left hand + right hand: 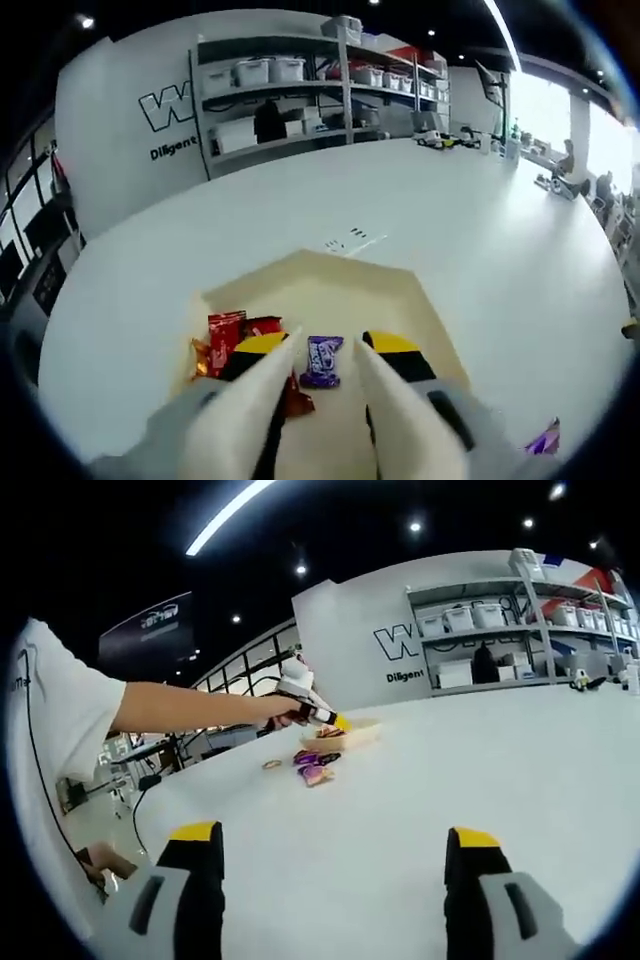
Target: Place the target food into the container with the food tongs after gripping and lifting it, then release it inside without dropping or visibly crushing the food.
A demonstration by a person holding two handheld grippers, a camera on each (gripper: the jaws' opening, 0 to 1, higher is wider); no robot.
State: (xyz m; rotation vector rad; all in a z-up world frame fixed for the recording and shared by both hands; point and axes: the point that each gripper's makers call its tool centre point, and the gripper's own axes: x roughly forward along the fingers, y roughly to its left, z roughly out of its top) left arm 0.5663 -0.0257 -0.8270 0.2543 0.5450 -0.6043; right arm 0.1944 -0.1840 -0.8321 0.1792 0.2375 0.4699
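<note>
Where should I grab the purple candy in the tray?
Pinch the purple candy across its flat middle, coming straight down with the left gripper. It lies flat in the tray with bare floor on its right; red wrappers lie on its left.

1. On the white wall (120, 130) in the left gripper view we read a large outlined "W" — the rest of the word is cut off by the shelving (320, 90).
2. Under it stands smaller dark lettering, "Diligent", also cut short.
3. In the right gripper view the same wall (350, 630) carries the "W" and "Diligent" beside the shelving (520, 640).
4. The purple wrapper (322, 360) in the cream container (330, 290) bears pale print — we cannot read it.
5. Small dark marks on the table (350, 238), beyond the container's far edge, are too small to read.
</note>
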